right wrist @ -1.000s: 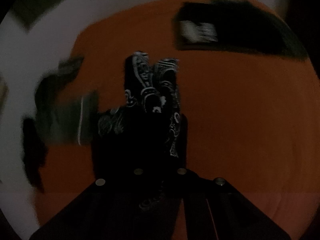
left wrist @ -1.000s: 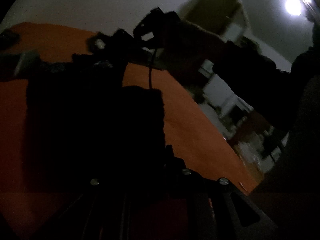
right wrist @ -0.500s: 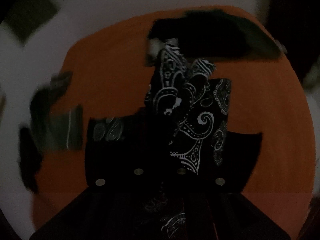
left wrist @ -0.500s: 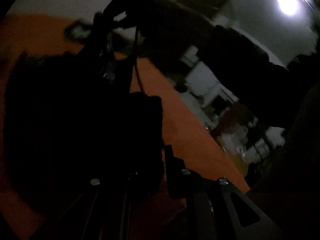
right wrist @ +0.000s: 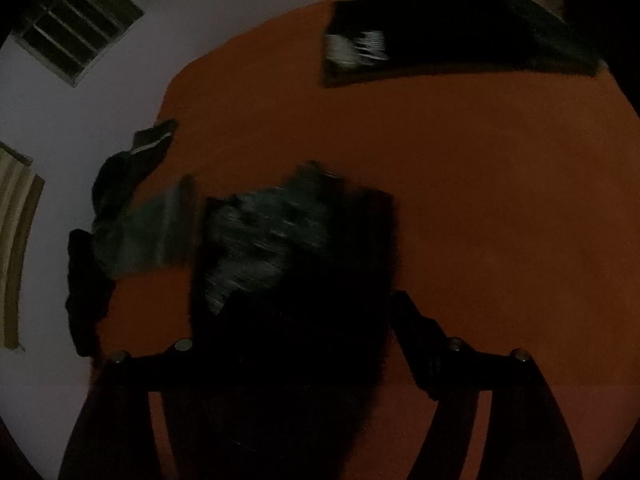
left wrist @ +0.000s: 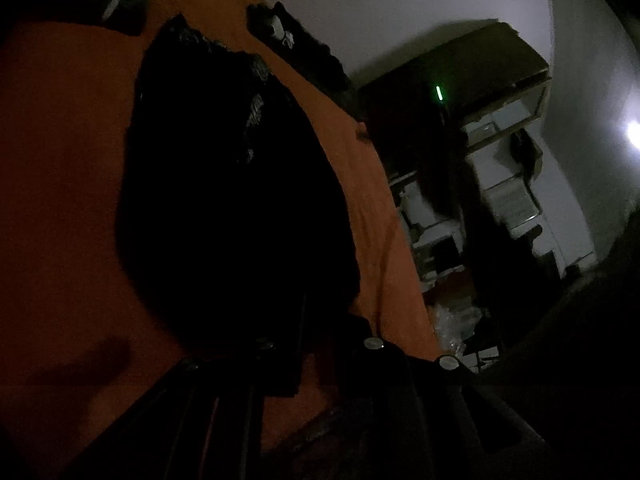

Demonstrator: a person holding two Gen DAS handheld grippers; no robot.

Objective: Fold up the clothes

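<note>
One dark garment [right wrist: 296, 240] lies on orange bedding [right wrist: 480, 200]; right gripper [right wrist: 304, 340] spread wide, left gripper's [left wrist: 288, 344] state unclear.

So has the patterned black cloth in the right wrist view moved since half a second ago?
Yes. The patterned cloth has dropped from standing bunched up near the folded dark garment to lying flatter on the orange surface, clearly apart from that garment.

Dark patterned garment [left wrist: 224, 208] on orange surface [left wrist: 60, 168], shelving [left wrist: 500, 128] beyond
</note>
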